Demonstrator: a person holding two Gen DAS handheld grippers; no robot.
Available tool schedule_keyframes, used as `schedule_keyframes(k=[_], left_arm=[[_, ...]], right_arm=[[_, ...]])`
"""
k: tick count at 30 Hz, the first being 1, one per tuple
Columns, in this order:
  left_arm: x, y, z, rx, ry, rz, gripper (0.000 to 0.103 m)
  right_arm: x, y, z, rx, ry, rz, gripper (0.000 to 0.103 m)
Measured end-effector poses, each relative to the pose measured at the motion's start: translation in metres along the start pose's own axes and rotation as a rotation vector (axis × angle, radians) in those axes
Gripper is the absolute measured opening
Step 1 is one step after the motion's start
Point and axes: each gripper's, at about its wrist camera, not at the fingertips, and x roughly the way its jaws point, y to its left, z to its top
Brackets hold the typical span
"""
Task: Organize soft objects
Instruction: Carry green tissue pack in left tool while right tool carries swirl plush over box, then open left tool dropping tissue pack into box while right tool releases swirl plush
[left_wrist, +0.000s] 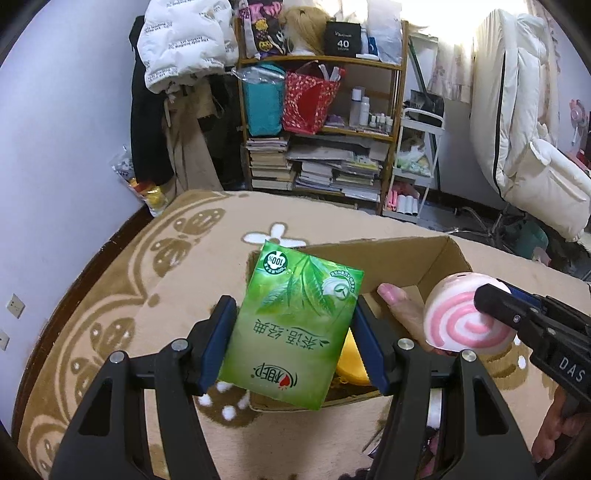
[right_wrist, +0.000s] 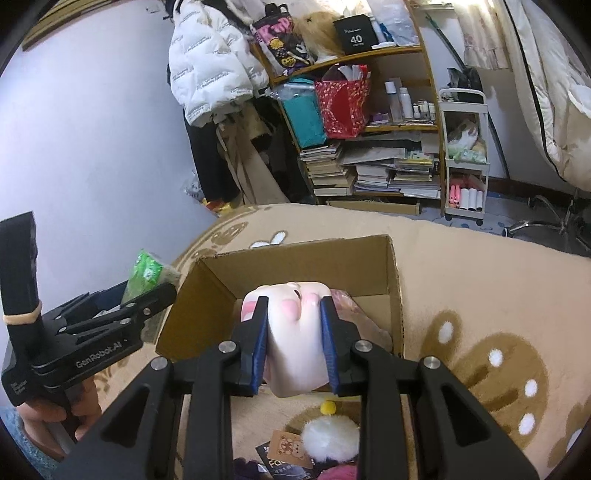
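My left gripper (left_wrist: 293, 314) is shut on a green tissue pack (left_wrist: 291, 332), which it holds upright above the near left corner of an open cardboard box (left_wrist: 417, 254). In the right wrist view this left gripper (right_wrist: 162, 291) and the tissue pack (right_wrist: 146, 271) show at the box's left side. My right gripper (right_wrist: 293, 306) is shut on a squashy white toy with pink marks (right_wrist: 295, 354), over the cardboard box (right_wrist: 295, 266). The toy (left_wrist: 458, 317) shows a pink spiral face in the left wrist view, with the right gripper (left_wrist: 484, 306) coming in from the right.
The box stands on a beige patterned carpet (left_wrist: 147, 277) and holds a yellow item (left_wrist: 352, 362) and a pale pink one (left_wrist: 399, 306). A white fluffy ball (right_wrist: 328, 439) and a tag lie in front of it. A crowded shelf (left_wrist: 321, 110) and white cart (left_wrist: 413, 166) stand beyond.
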Motion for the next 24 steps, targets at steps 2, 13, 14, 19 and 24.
schedule_keyframes(k=[2, 13, 14, 19, 24], left_arm=[[0.004, -0.002, -0.002, 0.000, 0.007, -0.001, 0.062], [0.002, 0.002, -0.004, -0.017, -0.002, -0.005, 0.072], [0.000, 0.003, -0.003, -0.019, -0.007, -0.003, 0.075], [-0.011, 0.006, -0.001, -0.001, -0.036, 0.026, 0.086], [-0.026, 0.006, 0.000, 0.014, -0.049, 0.038, 0.091]], right_arm=[[0.002, 0.000, 0.000, -0.005, 0.005, 0.001, 0.030], [0.005, 0.003, 0.002, 0.005, 0.008, 0.021, 0.039], [0.006, 0.004, 0.002, 0.000, 0.015, 0.019, 0.040], [-0.001, 0.009, 0.004, -0.015, 0.002, 0.023, 0.059], [-0.014, 0.013, 0.009, -0.005, -0.026, 0.002, 0.074]])
